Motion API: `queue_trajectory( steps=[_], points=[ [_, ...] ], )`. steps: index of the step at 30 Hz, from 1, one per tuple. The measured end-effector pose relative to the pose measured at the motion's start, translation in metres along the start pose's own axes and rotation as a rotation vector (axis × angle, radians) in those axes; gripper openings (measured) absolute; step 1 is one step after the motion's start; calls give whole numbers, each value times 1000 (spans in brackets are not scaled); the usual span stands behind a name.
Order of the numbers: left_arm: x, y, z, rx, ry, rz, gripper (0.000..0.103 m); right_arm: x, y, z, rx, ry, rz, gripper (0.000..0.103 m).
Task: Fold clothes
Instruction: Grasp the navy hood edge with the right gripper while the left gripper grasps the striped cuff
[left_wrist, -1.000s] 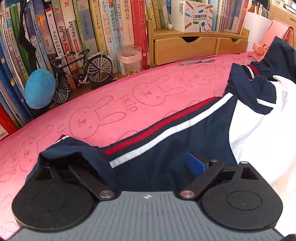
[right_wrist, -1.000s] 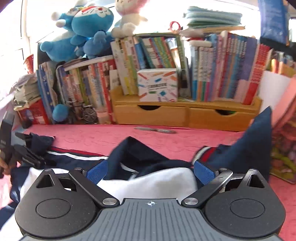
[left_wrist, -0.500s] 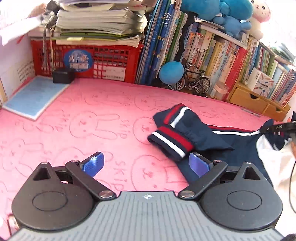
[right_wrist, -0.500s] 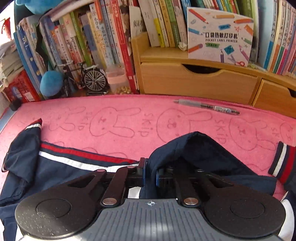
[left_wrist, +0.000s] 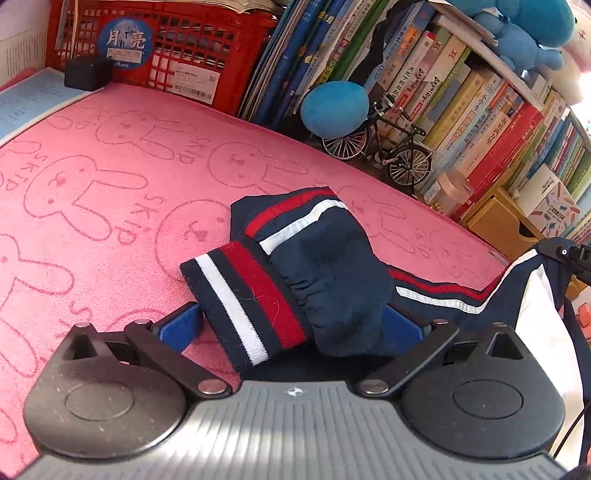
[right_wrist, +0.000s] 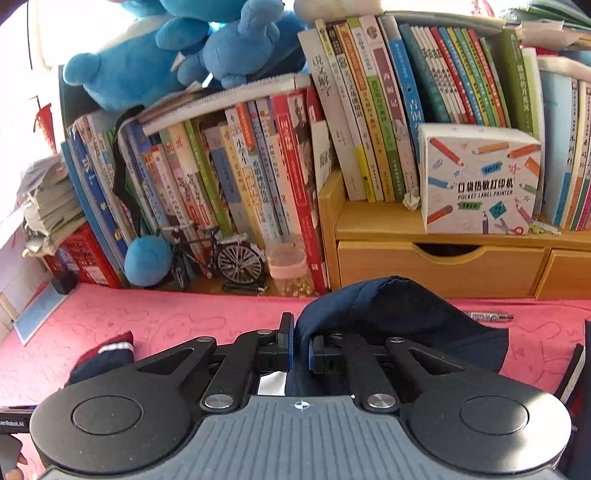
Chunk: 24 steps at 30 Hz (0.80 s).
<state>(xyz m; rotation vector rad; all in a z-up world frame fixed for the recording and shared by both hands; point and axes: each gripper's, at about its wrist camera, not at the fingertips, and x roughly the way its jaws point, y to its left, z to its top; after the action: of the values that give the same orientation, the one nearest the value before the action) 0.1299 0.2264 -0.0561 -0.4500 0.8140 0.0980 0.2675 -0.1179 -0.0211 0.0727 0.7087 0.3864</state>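
Note:
A navy jacket with red and white stripes and a white panel (left_wrist: 543, 317) lies on the pink rabbit-print mat (left_wrist: 110, 192). Its sleeve is folded back, and the striped cuff (left_wrist: 247, 299) rests between the blue pads (left_wrist: 181, 326) of my left gripper (left_wrist: 291, 326). The left jaws are opening wide and do not press the cuff. My right gripper (right_wrist: 301, 347) is shut on a raised fold of the jacket's navy fabric (right_wrist: 391, 314). It also shows at the right edge of the left wrist view, right gripper (left_wrist: 565, 254). The same cuff (right_wrist: 110, 350) lies at the left in the right wrist view.
Rows of books (right_wrist: 258, 177) line the back, with a red crate (left_wrist: 166, 48), a blue ball (left_wrist: 334, 109), a model bicycle (left_wrist: 391, 151), a small jar (right_wrist: 288, 262) and a wooden drawer unit (right_wrist: 443, 266) holding a label printer box (right_wrist: 480, 181). A pen (right_wrist: 487, 316) lies on the mat.
My right gripper shut on the navy fabric and raised it. My left gripper rolled, drew off the sleeve and now sits with the folded cuff between its open jaws.

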Motion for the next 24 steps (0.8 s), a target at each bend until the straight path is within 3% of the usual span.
queue_trajectory(
  steps=[2,3,6,10,14,17,20,21,24],
  points=[
    [4,-2,2,21,-29,25,94,6,1,-11,3,22,5,9],
    [5,-1,5,16,-42,31,59,7,2,-14,-1,26,6,9],
    [-6,14,20,-29,-112,58,43,5,11,-15,-33,-2,-6,9],
    [-57,51,52,-49,-375,259,40,-3,22,7,-5,-85,6,9],
    [-120,113,89,-134,-626,450,39,-10,30,37,57,-198,95,9],
    [-142,155,107,-150,-673,547,39,-3,48,47,19,-224,120,9],
    [-134,181,113,-120,-611,614,40,28,78,41,-67,-138,88,11],
    [-126,187,113,-92,-577,640,41,42,88,36,-96,-84,70,18],
    [-95,201,108,-50,-449,692,45,53,101,13,-172,4,70,73]
  ],
)
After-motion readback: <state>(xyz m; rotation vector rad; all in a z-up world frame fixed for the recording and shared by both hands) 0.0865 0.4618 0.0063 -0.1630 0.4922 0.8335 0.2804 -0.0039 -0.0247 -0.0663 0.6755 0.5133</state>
